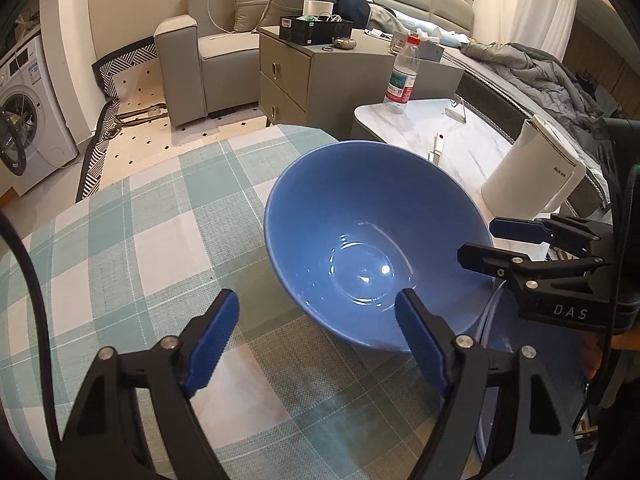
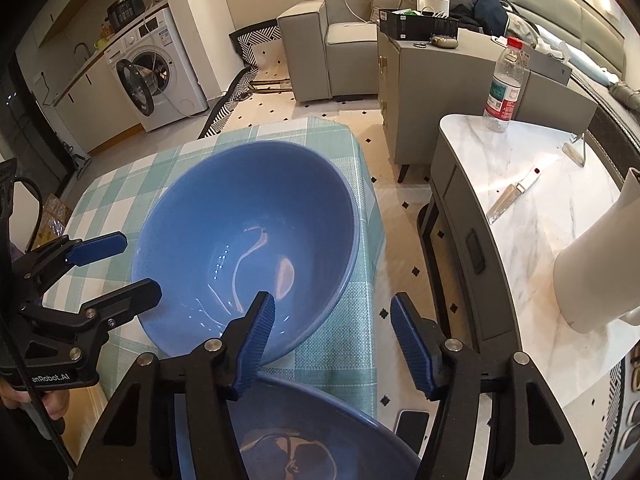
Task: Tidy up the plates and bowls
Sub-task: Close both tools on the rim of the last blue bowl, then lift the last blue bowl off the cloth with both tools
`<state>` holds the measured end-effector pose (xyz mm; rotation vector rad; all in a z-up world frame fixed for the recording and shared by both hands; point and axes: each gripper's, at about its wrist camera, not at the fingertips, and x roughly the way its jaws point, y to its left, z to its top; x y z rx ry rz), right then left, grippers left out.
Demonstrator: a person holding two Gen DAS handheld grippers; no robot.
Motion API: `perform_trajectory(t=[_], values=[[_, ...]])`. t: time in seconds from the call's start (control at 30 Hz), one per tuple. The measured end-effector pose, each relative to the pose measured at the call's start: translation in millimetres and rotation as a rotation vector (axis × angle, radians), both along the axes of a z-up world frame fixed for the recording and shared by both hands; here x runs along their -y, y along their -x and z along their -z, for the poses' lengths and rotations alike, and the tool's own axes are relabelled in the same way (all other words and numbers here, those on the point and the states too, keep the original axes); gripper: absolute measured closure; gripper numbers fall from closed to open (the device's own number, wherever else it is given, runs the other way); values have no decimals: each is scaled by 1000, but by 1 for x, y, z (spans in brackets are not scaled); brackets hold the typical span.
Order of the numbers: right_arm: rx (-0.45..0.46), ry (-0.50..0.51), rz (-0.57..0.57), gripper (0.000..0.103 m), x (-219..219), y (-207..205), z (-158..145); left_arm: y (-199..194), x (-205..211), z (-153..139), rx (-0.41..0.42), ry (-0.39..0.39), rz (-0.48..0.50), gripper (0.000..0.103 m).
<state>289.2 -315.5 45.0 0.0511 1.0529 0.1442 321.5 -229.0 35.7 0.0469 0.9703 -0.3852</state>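
Task early: bowl (image 2: 248, 236) at frame centre on desk (image 1: 120, 260), tilted, unstacked; second bowl (image 2: 304, 440) at bottom edge. Left gripper (image 1: 316, 336) and right gripper (image 2: 332, 340): jaws part-open astride rim, pressing nothing visibly. Stacking outstanding.

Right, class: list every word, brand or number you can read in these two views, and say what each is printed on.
"DAS": right gripper body.
"anRobot.AI", start cut off: left gripper body.
Red logo on the white kettle: too blurred.
Water bottle label: too small.
Washing machine stickers and black box print: unreadable.
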Motion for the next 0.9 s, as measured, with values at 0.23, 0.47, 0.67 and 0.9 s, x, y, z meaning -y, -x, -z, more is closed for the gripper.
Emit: perform_trajectory(t=[0.23,0.47,0.67,0.9], values=[[-5,-6,-17,46,-2,-1,1,-2,5,5,-22,-16,16,48],[-7,-3,-35,62,-6,-2,1,-2,9,8,-37,-4,37,63],[0,12,-50,72,-12,-1,0,-4,8,8,-33,-5,31,67],[4,30,-54,72,-15,-1,0,-5,6,8,-27,-2,23,70]])
